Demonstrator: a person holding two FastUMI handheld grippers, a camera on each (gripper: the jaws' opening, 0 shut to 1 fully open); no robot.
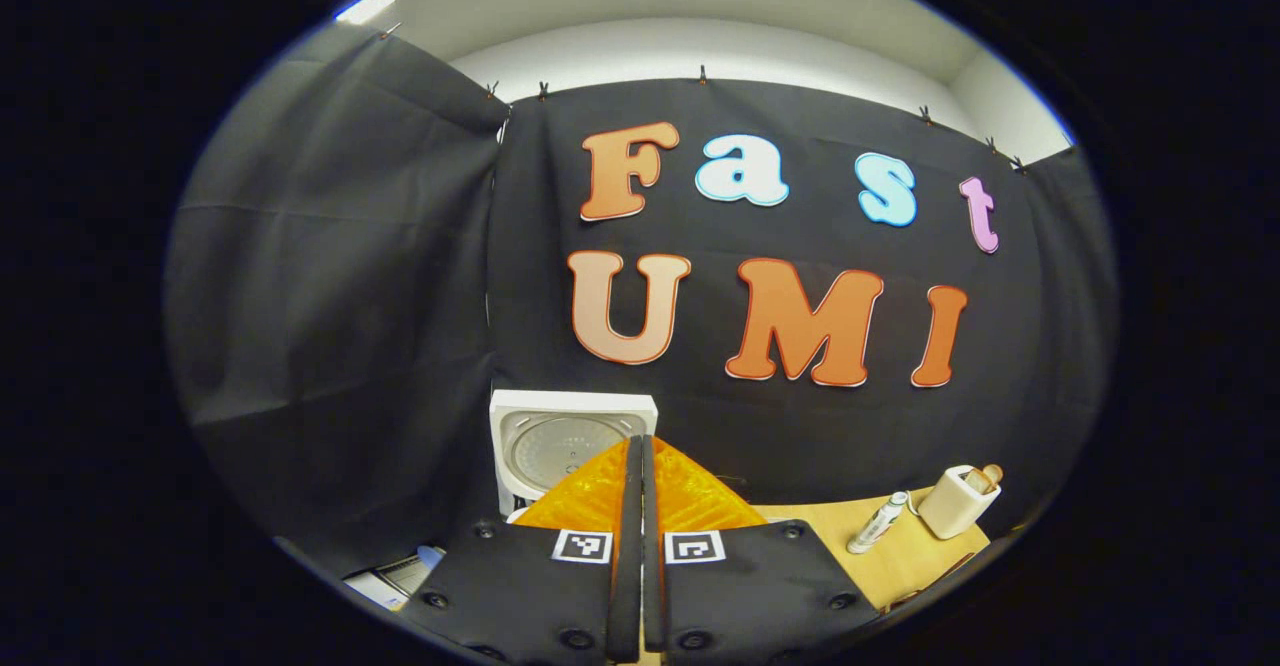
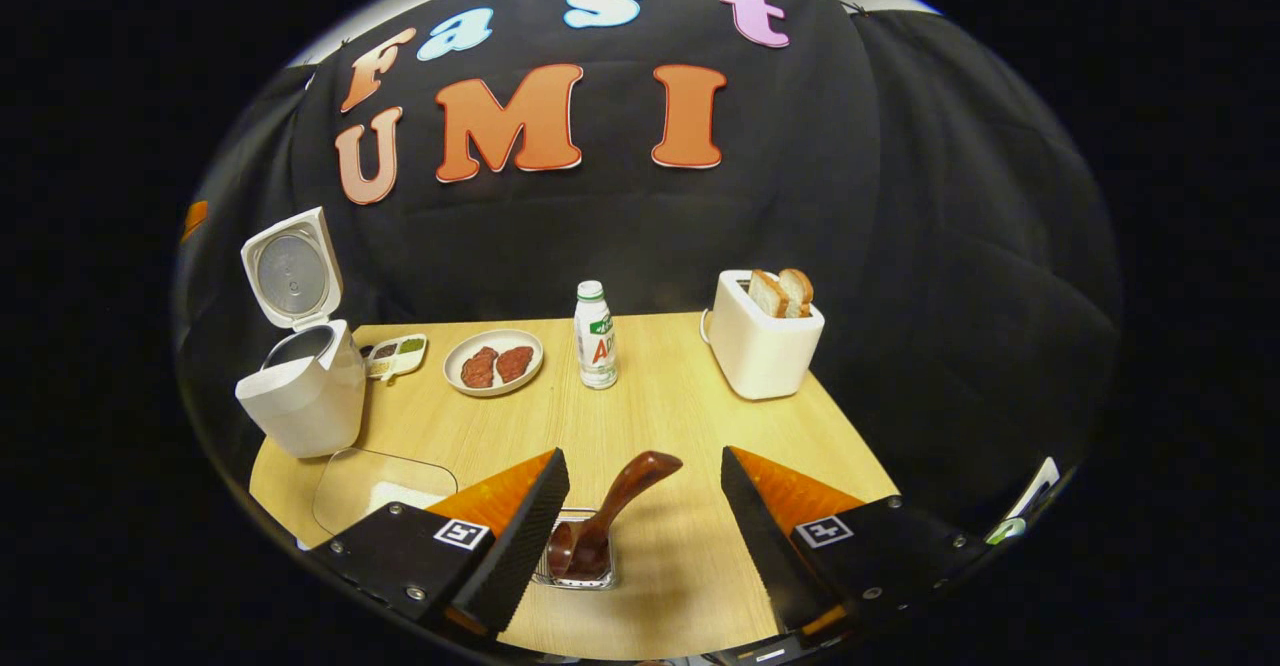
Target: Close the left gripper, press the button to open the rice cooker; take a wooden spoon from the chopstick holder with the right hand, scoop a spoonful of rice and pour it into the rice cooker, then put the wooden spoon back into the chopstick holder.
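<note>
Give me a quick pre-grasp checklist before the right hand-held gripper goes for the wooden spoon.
1. White rice cooker lid up: ok.
2. Left hand-held gripper shut, raised clear of the cooker: ok.
3. Right hand-held gripper open, fingers either side of the spoon: ok.
4. Dark brown wooden spoon in the clear chopstick holder, handle leaning right: ok.
5. Rice in the clear tray: cannot tell.

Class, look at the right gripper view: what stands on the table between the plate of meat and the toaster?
A white bottle stands upright between the plate and the toaster, apart from both, as the right gripper view shows.
</note>
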